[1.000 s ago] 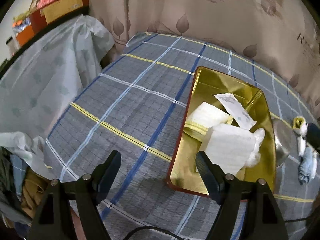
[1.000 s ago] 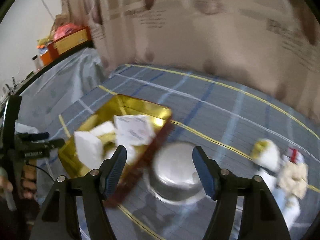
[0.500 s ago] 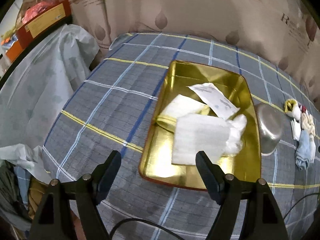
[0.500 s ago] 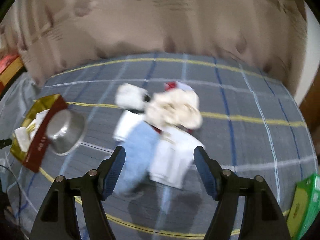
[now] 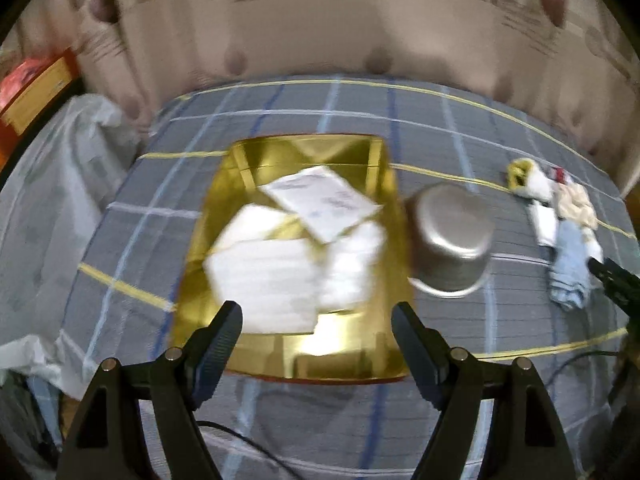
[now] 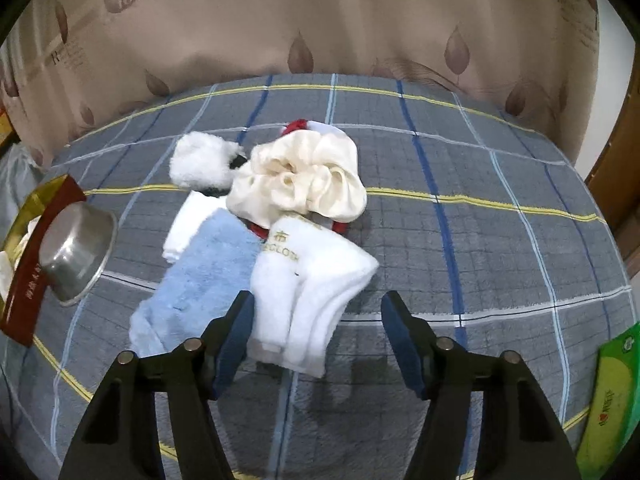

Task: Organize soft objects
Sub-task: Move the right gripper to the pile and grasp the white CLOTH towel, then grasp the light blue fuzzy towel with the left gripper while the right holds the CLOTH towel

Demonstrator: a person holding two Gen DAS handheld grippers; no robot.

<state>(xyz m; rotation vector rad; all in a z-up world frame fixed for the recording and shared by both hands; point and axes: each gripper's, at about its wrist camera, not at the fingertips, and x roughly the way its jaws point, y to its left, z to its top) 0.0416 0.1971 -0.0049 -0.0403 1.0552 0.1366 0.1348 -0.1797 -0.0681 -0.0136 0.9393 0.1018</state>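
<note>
Left wrist view: blurred by motion, looking down on a grey plaid blanket [image 5: 440,140] spread flat.
Left gripper [image 5: 316,328]: jaws spread wide, nothing between them, poised above the near end of the gold tray [image 5: 240,160].
Gold tray contents: white folded cloths [image 5: 272,276] piled in the middle, with a printed paper sheet [image 5: 324,202] lying tilted on top of them.
Steel bowl [image 5: 450,240]: upside down on the blanket, touching the tray's right edge.
Soft pile seen from here: small and far to the right, well apart from the tray; a light blue towel [image 5: 570,272] lies at its near end.
Dark tip at right edge: part of another tool, too little shown to say more.

Right wrist view: sharp, same blanket, beige leaf-print curtain [image 6: 320,28] behind.
Right gripper [image 6: 316,332]: jaws wide apart and holding nothing, set just over the near edge of the white towel [image 6: 312,280].
White towel: folded, gold lettering on top, lying beside and touching the light blue towel [image 6: 200,280] on its left.
Cream scrunchie [image 6: 304,176]: ruffled, resting behind the white towel, over something red.
Fluffy white item [image 6: 204,162]: left of the scrunchie, touching it.
Steel bowl [image 6: 76,256]: inverted at far left, against the tray's red outer wall [image 6: 28,280].
Green packet [image 6: 612,392]: at the right edge, well apart from the pile.
</note>
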